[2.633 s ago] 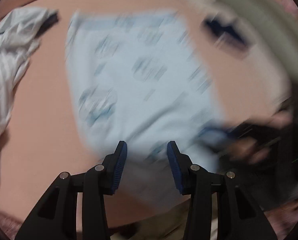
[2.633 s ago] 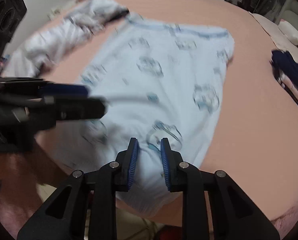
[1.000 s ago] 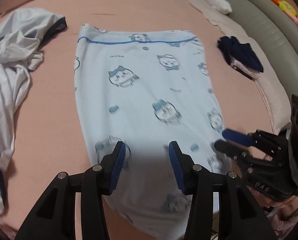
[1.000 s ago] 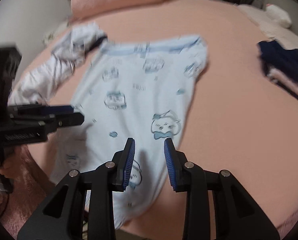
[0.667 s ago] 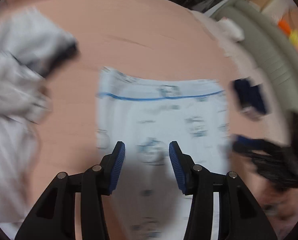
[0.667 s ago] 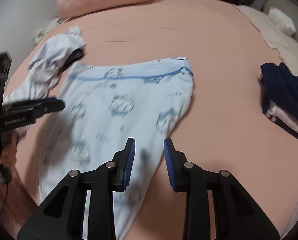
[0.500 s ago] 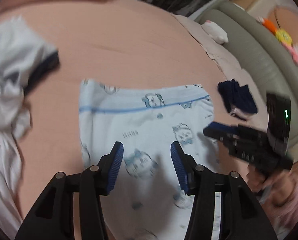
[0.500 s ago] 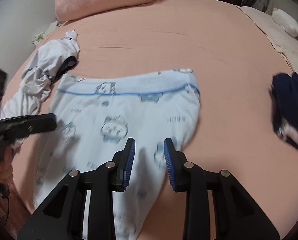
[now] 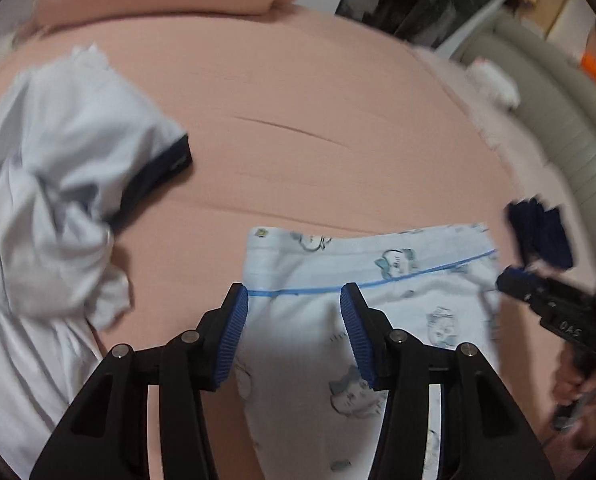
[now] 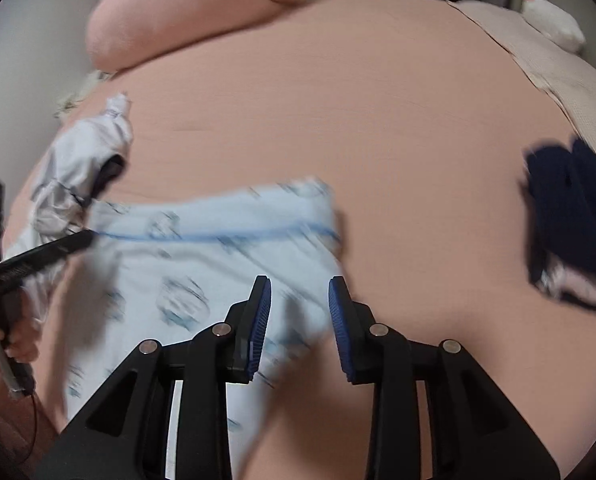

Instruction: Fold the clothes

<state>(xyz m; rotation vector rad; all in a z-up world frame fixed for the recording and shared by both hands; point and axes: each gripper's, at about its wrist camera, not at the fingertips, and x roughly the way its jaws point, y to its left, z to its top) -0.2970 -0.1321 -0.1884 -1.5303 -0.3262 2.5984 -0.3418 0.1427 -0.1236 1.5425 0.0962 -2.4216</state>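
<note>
Left gripper [image 9: 293, 300]: spread wide, blue pads apart, nothing between them, poised above near-left corner area of the garment, left pad [image 9: 233, 328] over the blue trim line. Right gripper [image 10: 300, 300]: likewise spread, empty, over the garment's right edge, right pad [image 10: 338, 316] above bare sheet. Same right gripper seen from the left view [image 9: 546, 304] at the garment's right side, held in a hand [image 9: 578, 396]; left gripper seen from the right view [image 10: 49, 250] at the garment's left side, held in a hand [image 10: 13, 340]. Garment [image 9: 358, 320]: pale blue, printed with small cartoon animals, blue trim line across near the far hem; laid flat on the sheet, far hem toward the pillow, near part running off toward the cameras; blurred in the right view [image 10: 201, 264]. Sheet [image 9: 318, 120]: peach-pink, a few creases, covering the whole bed. White clothes [image 9: 45, 208]: crumpled heap with a dark band, left of the garment, close beside it but apart in the left view; also seen in the right view [image 10: 77, 168]. Navy clothes [image 10: 570, 208]: small dark pile over something pale, right of the garment, well apart, near the bed edge. Pillow [image 10: 185, 12]: peach-pink, at the far end. Pale blanket [image 10: 558, 64] along the far right, with a white soft item [image 10: 554, 20] on it. Grey-green sofa [image 9: 558, 112] beyond the right edge
</note>
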